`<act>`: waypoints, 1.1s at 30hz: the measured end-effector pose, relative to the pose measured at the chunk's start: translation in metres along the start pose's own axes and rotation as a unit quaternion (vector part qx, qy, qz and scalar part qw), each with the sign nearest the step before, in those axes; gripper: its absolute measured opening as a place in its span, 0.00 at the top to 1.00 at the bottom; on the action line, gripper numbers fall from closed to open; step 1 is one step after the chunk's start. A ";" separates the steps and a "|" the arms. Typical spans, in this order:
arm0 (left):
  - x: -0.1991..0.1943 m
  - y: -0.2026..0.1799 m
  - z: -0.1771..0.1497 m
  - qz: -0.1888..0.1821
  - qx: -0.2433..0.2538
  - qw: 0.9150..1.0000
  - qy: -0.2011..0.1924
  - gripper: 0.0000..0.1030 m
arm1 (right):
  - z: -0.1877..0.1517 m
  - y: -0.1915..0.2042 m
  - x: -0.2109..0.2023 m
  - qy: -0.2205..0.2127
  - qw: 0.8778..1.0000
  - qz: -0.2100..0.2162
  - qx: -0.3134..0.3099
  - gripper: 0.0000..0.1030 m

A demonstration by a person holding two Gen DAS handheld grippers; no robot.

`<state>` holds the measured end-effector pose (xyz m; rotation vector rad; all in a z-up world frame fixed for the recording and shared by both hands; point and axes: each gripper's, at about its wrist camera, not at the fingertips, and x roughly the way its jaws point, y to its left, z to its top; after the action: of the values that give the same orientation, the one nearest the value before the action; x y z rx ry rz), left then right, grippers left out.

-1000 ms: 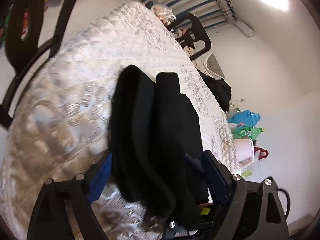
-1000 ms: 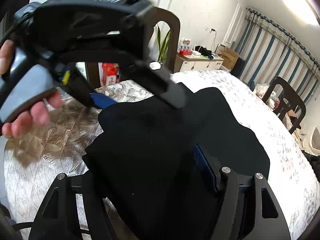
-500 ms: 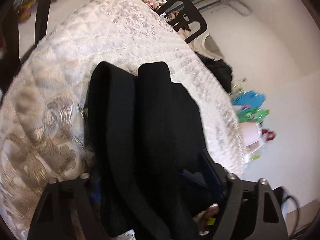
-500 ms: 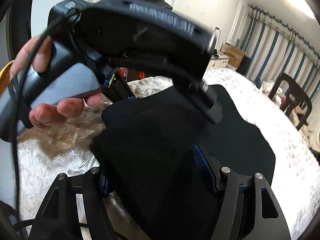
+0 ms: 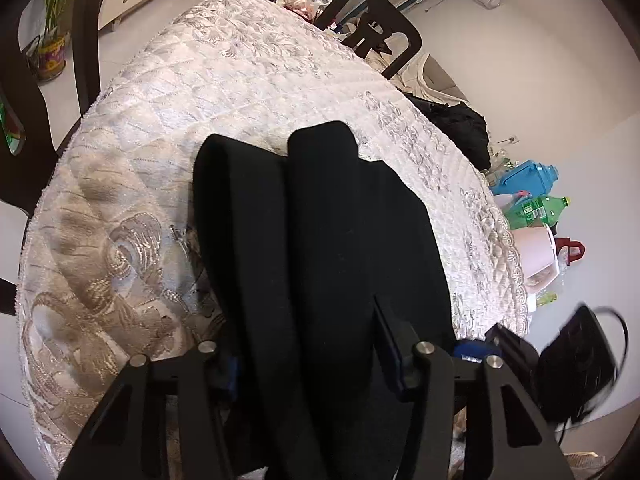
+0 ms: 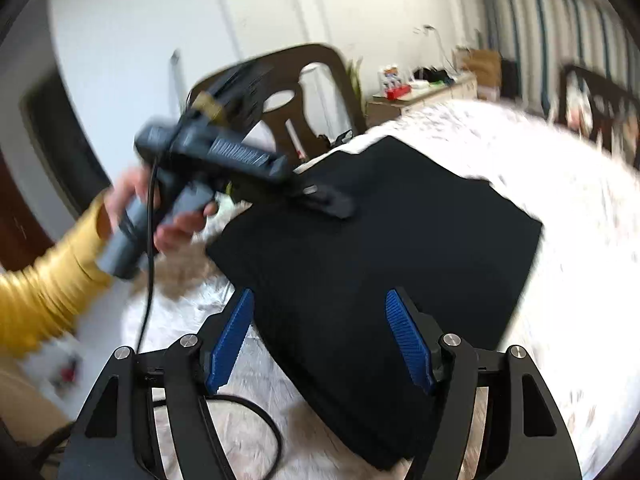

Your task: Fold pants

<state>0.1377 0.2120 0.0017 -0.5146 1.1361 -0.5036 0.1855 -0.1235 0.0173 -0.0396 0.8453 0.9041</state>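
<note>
Right gripper (image 6: 318,340) has let go since the earlier frame: it was clamped on the near edge of the folded black fabric pants (image 6: 384,248), now its blue ribbed pads (image 6: 230,340) stand apart with the pants' near corner between them, not pinched. It has also pulled back; the right wrist view is motion-blurred.

Left gripper (image 5: 308,356) is unchanged: black cloth fills the gap between its fingers (image 5: 394,356), so it is still clamped on the pants (image 5: 320,248). From the right wrist view the left gripper (image 6: 328,200) sits at the pants' far-left edge, held by the hand (image 6: 176,220) in a yellow sleeve; it now lies lower and farther from the camera than 0.5 s ago.

Pants lie on the white quilted cloth-covered surface (image 5: 248,80), near end, as a squarish stack. In the left wrist view, two rolled fold edges show side by side at the far end, same as before.

Counts:
- one pair of pants
- two grippers
- two dark wooden chairs in the left wrist view: one far right (image 5: 380,36), one at the left (image 5: 86,32)
- one green plastic bottle (image 5: 532,208)
- one blue plastic container (image 5: 528,176), right of the surface
</note>
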 end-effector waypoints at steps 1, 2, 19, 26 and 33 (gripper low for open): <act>0.000 0.000 0.000 0.003 0.001 1.000 -0.001 0.51 | -0.001 -0.012 -0.005 -0.004 1.000 0.004 0.024 0.33; 0.000 -0.001 0.000 0.005 0.005 1.000 -0.001 0.51 | -0.003 -0.026 -0.010 -0.007 0.999 0.002 0.051 0.33; -0.001 -0.002 -0.001 0.010 0.027 1.000 -0.006 0.51 | -0.002 -0.107 0.018 0.015 0.971 0.085 0.222 0.33; -0.001 0.000 -0.003 0.001 0.024 1.000 -0.009 0.51 | 0.006 -0.103 0.028 0.027 0.971 0.103 0.214 0.31; -0.002 0.000 -0.004 -0.002 0.028 1.000 -0.013 0.51 | 0.004 -0.103 0.025 0.030 0.971 0.098 0.214 0.33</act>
<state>0.1333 0.2127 0.0017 -0.4733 1.0938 -0.5285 0.2690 -0.1714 -0.0282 0.3997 1.1004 0.8891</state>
